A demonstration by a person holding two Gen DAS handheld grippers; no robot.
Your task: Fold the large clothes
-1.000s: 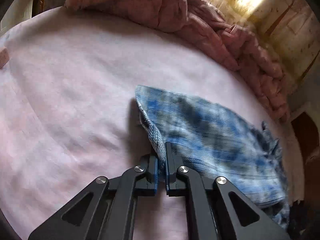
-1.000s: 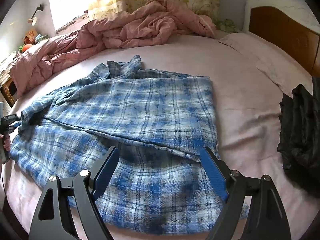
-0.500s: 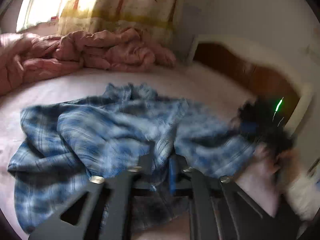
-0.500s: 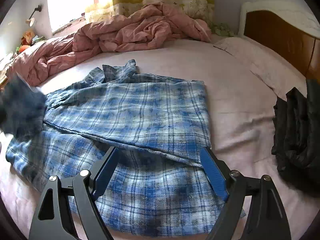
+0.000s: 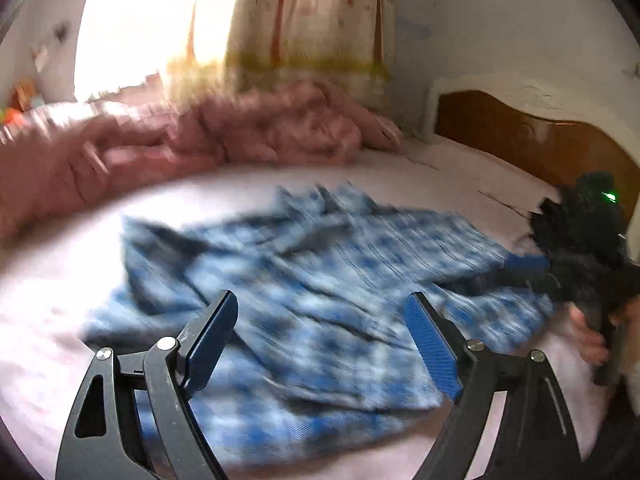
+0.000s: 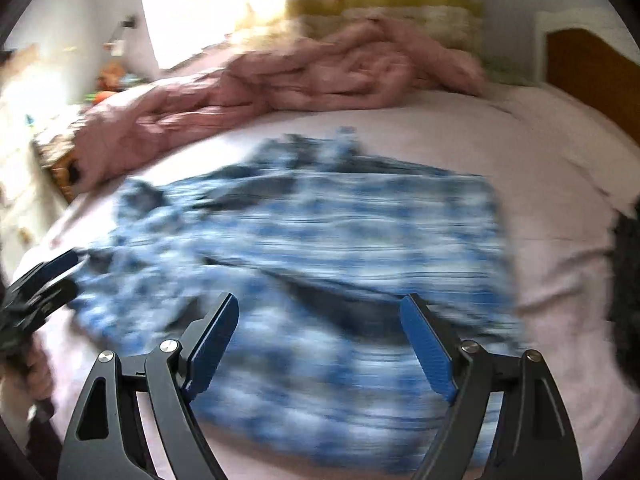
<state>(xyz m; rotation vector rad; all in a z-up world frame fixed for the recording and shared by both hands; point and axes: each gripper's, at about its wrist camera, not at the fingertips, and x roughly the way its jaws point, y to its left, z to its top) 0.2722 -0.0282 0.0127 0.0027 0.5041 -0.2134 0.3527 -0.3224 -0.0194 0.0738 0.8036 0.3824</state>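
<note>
A blue plaid shirt point(image 5: 320, 288) lies partly folded on the pink bed sheet point(image 5: 48, 320); both views are motion-blurred. It also shows in the right wrist view point(image 6: 340, 248). My left gripper point(image 5: 322, 336) is open and empty above the shirt's near edge. My right gripper point(image 6: 320, 332) is open and empty above the shirt's lower part. In the left wrist view the right gripper point(image 5: 532, 268) shows at the shirt's right edge, held by a hand. In the right wrist view the left gripper point(image 6: 48, 276) shows at the shirt's left edge.
A rumpled pink quilt point(image 6: 320, 76) lies along the far side of the bed. A wooden headboard point(image 5: 532, 144) stands at the right. A dark garment point(image 6: 628, 288) lies at the bed's right side. A bright window and curtain point(image 5: 304, 12) stand behind.
My left gripper let go of the shirt's sleeve and opened after carrying it across the shirt. Both cameras have swung and now blur.
</note>
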